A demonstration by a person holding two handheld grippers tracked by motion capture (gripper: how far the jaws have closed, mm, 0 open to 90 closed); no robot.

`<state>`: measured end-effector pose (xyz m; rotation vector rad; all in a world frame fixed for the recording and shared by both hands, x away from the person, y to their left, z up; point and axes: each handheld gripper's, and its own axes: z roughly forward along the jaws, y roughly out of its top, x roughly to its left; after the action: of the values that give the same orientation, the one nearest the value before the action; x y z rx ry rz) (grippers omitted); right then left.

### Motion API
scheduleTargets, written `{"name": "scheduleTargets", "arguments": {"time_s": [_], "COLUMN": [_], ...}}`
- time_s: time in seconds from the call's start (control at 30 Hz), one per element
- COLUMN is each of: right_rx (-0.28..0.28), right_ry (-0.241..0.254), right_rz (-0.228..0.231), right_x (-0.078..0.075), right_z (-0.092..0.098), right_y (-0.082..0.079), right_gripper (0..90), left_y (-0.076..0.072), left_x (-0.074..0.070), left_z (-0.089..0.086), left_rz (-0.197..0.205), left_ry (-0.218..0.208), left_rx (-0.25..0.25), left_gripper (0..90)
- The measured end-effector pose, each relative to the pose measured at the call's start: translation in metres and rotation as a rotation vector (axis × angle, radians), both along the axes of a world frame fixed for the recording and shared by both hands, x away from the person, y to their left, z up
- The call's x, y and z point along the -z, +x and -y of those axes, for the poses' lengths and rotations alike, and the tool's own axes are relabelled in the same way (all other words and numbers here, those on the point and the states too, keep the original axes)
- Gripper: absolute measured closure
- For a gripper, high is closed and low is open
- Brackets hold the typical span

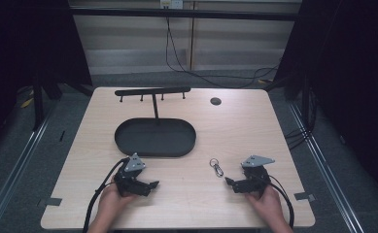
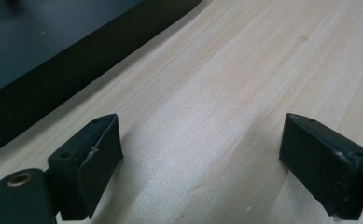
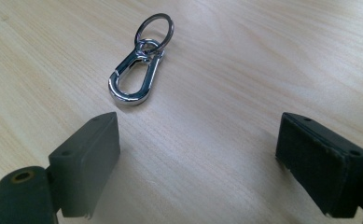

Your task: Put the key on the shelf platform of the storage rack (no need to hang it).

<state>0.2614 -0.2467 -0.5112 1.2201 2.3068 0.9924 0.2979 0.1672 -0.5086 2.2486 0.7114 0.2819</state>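
1. Nearest the high view's camera, two hands come in from the bottom edge, each holding a gripper low over a pale wooden table [image 1: 191,204].
2. At left, the left gripper [image 1: 147,187] sits just in front of a black oval tray [image 1: 128,145]; in the left gripper view its jaws stand wide apart over bare wood.
3. Behind the tray's middle rises a black T-shaped hook rack [image 1: 152,91], with nothing hanging on its pegs.
4. Right of centre, a silver carabiner keyring [image 1: 216,167] lies flat on the table, well apart from the rack.
5. At right, the right gripper [image 1: 231,183] sits just beside the keyring, jaws apart and empty; its own view shows the clip [image 3: 141,79] just ahead of the jaws.
6. Judging by this, the work has barely begun: grasping the keyring and hanging it probably remain.
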Motion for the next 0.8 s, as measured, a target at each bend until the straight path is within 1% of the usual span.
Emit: {"name": "scheduleTargets", "arguments": {"time_s": [0.17,0.2,0.23,0.27,0.3,0.33,0.37,0.43,0.47,0.5,0.53,0.57,0.6,0.63,0.67,0.7,0.73,0.8], "right_rx": [0.014,0.022,0.022,0.022,0.022,0.013,0.013,0.004,-0.007,-0.012,-0.012,-0.022,-0.052,-0.052,-0.067,-0.067,-0.077,-0.084], "right_ry": [-0.006,-0.016,-0.016,-0.028,-0.028,-0.042,-0.042,-0.053,-0.069,-0.082,-0.082,-0.089,-0.098,-0.098,-0.092,-0.092,-0.099,-0.113], "right_rz": [-0.011,-0.033,-0.033,-0.052,-0.052,-0.067,-0.067,-0.085,-0.114,-0.130,-0.130,-0.150,-0.183,-0.183,-0.222,-0.222,-0.251,-0.280], "right_x": [-0.001,-0.003,-0.003,-0.006,-0.006,-0.008,-0.008,-0.009,-0.012,-0.014,-0.014,-0.016,-0.020,-0.020,-0.024,-0.024,-0.027,-0.029], "right_z": [0.001,0.000,0.000,0.000,0.000,0.001,0.001,0.001,-0.001,-0.002,-0.002,-0.003,-0.004,-0.004,-0.006,-0.006,-0.007,-0.009], "right_y": [0.000,0.001,0.001,0.002,0.002,0.003,0.003,0.003,0.003,0.004,0.004,0.005,0.006,0.006,0.008,0.008,0.009,0.011], "right_gripper": [14.0,14.5,14.5,16.1,16.1,17.0,17.0,17.3,18.1,18.9,18.9,20.0,25.7,25.7,26.2,26.2,26.2,26.2], "left_y": [0.000,0.000,0.000,0.000,0.000,0.000,0.000,0.000,0.000,0.000,0.000,0.000,0.000,0.000,0.000,0.000,0.000,0.000], "left_x": [0.000,0.000,0.000,0.000,0.000,0.000,0.000,0.000,0.000,0.000,0.000,0.000,0.000,0.000,0.000,0.000,0.000,0.000], "left_z": [0.000,0.000,0.000,0.000,0.000,0.000,0.000,0.000,0.000,0.000,0.000,0.000,0.000,0.000,0.000,0.000,0.000,0.000], "left_rz": [0.000,0.000,0.000,0.000,0.000,-0.001,-0.001,-0.001,-0.001,-0.001,-0.001,-0.001,0.000,0.000,-0.001,-0.001,-0.001,-0.001], "left_ry": [0.002,0.000,0.000,0.000,0.000,0.000,0.000,0.000,0.000,0.000,0.000,0.000,-0.001,-0.001,0.000,0.000,0.000,-0.001], "left_rx": [0.002,0.000,0.000,0.000,0.000,0.001,0.001,0.000,0.000,0.000,0.000,0.000,0.001,0.001,0.001,0.001,0.000,0.000], "left_gripper": [12.5,12.5,12.5,12.5,12.5,12.5,12.5,12.5,12.5,12.5,12.4,12.4,12.5,12.5,12.5,12.5,12.5,12.5]}}
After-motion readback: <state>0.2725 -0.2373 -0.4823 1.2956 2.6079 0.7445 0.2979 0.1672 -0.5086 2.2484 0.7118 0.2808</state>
